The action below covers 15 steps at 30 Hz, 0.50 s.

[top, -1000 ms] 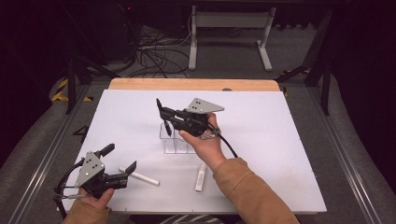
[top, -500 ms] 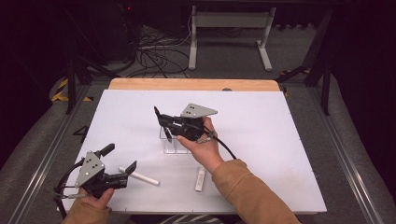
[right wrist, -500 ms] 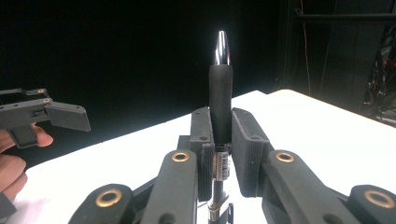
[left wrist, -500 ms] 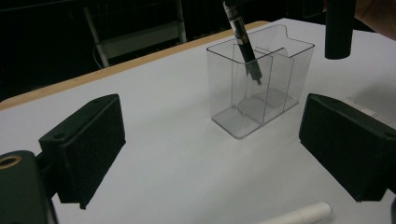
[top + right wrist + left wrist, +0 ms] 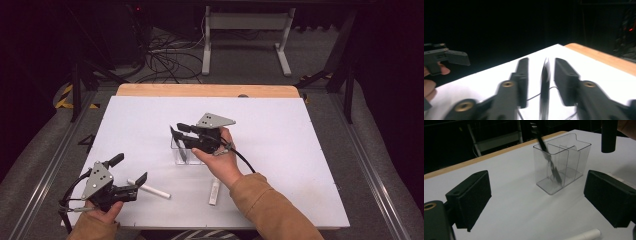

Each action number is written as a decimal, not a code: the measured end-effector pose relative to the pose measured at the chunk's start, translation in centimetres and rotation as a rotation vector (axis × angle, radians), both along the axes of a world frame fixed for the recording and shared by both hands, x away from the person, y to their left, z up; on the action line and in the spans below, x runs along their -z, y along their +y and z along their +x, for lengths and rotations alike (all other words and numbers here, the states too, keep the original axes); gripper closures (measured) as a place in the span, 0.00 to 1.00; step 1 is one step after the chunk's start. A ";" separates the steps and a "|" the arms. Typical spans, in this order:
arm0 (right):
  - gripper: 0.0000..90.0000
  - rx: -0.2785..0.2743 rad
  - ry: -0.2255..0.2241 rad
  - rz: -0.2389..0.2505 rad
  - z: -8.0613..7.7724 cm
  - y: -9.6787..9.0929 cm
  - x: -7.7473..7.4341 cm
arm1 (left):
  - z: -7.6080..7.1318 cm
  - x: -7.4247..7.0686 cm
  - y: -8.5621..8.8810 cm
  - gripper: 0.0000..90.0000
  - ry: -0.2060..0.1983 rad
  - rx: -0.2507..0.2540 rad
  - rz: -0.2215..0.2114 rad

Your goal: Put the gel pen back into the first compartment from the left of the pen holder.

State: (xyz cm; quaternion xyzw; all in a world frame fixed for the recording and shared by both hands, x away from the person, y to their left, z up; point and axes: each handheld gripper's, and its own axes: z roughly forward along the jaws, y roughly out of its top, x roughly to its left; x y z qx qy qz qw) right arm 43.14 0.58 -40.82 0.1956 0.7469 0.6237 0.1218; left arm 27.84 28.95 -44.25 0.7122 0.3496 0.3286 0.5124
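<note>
So the black pen (image 5: 550, 161) was leaning tilted in the front compartment of the clear plastic organizer (image 5: 571, 157), mid-bench (image 5: 300, 130). The right tool (image 5: 176, 134) hovered right over it; its jaws had just been opening, partway apart, with the pen between them but loose in the right gripper view. The left tool (image 5: 131, 171) sat wide open near the bench's front corner, holding nothing, a white tube (image 5: 150, 189) just beside it. Didn't spot any readable writing.

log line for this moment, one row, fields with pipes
right gripper: jaws just opening, dark pen loose between them, tip in clear organizer | left gripper: open, by white marker
</note>
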 end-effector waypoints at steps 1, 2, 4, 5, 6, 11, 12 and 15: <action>0.65 0.009 -0.008 -0.003 0.0 -0.2 -0.1 | 0.0 0.0 0.0 0.09 -0.003 -0.001 0.004; 0.62 0.018 -0.008 -0.007 -0.1 -0.4 -0.2 | 0.1 -0.1 0.0 0.09 -0.004 0.001 0.007; 0.55 0.036 -0.012 -0.010 -0.2 -0.9 -0.5 | 0.2 -0.1 0.0 0.09 -0.007 0.002 0.013; 0.51 0.045 -0.010 -0.014 -0.3 -1.2 -0.6 | 0.2 -0.2 0.0 0.09 -0.001 0.003 0.008; 0.48 0.054 -0.016 -0.029 -0.4 -1.4 -0.8 | 0.2 -0.2 0.0 0.09 -0.002 0.005 0.014; 0.34 0.084 -0.041 -0.075 -1.2 -2.9 -1.9 | 0.6 -0.4 0.3 0.08 0.002 0.007 0.008; 0.31 0.088 -0.043 -0.082 -1.4 -3.2 -2.2 | 0.6 -0.5 0.4 0.08 0.004 0.009 0.012; 0.27 0.091 -0.042 -0.083 -1.9 -4.1 -2.7 | 0.6 -0.9 0.8 0.08 0.007 0.006 0.006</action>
